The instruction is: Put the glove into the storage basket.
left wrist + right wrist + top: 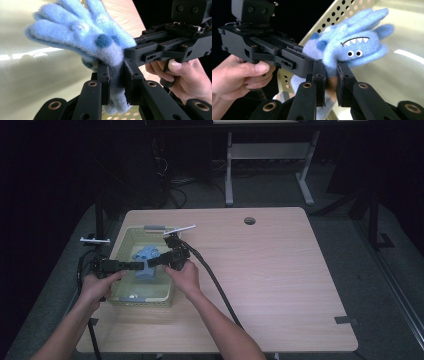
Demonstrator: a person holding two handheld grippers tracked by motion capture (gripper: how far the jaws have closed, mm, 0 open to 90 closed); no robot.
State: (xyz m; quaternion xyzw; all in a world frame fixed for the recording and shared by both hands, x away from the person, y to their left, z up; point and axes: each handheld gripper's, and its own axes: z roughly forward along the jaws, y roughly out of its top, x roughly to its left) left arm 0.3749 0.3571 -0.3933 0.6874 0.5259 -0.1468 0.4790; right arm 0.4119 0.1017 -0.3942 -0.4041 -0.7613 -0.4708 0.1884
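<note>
A fuzzy blue glove (146, 262) with a monster face, white teeth and small eyes (354, 47), hangs over a pale green perforated basket (120, 238). My left gripper (143, 265) comes in from the left and is shut on the glove's cuff (116, 75). My right gripper (151, 263) reaches from the right and is shut on the glove (332, 75) as well. The two grippers meet tip to tip above the basket, each held by a hand. The glove's fingers (75, 25) fan out away from the jaws.
The basket sits at the left of a light wooden table (270, 270) with a round hole (249, 220) at the back. A black cable (220, 290) trails across the table from my right gripper. White desk legs (229, 170) stand on the dark floor behind.
</note>
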